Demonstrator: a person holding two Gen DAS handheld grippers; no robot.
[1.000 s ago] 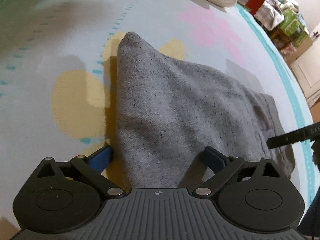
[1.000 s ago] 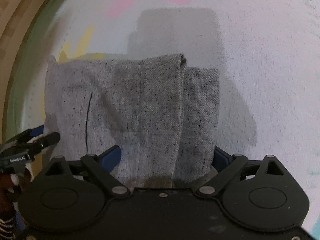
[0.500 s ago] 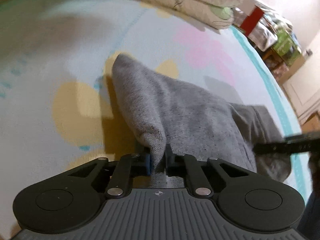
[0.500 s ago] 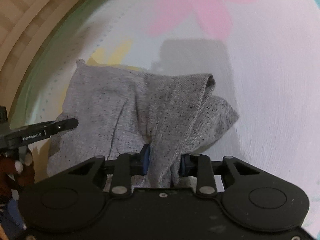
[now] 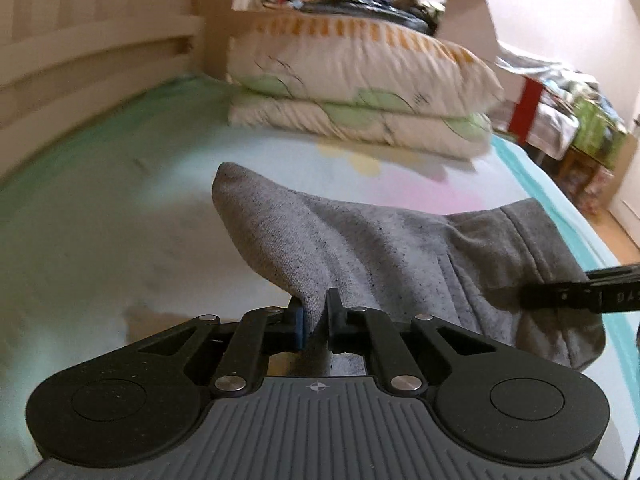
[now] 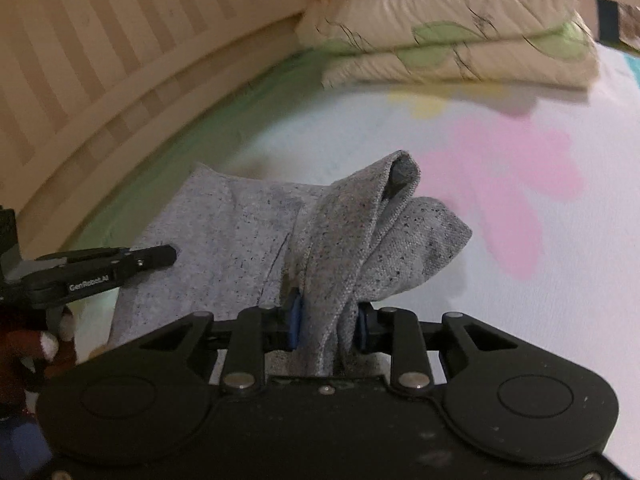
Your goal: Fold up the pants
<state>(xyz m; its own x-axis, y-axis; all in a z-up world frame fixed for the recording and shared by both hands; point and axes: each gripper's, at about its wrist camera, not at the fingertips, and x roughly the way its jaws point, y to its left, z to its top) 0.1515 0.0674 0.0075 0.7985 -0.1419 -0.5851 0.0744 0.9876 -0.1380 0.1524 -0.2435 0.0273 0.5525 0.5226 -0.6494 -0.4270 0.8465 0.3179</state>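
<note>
The grey speckled pants [image 5: 380, 240] hang lifted above the bed sheet [image 5: 120, 220]. My left gripper [image 5: 316, 320] is shut on one near edge of the pants, the cloth pinched between its pads. My right gripper [image 6: 326, 322] is shut on the other bunched end of the pants [image 6: 360, 240], where a folded hem opening sticks up. Each gripper's finger shows in the other's view: the right one at the far right of the left wrist view [image 5: 580, 296], the left one at the left of the right wrist view [image 6: 100, 268].
Two stacked pillows [image 5: 360, 92] lie at the head of the bed and also show in the right wrist view [image 6: 460, 40]. A slatted wooden bed frame [image 6: 100, 60] runs along the left. Cluttered shelves and boxes [image 5: 580, 120] stand beyond the bed's right side.
Both grippers went from open around the flat pants to shut on them. They have raised the cloth off the sheet, and the cameras now tilt up toward the pillows.
</note>
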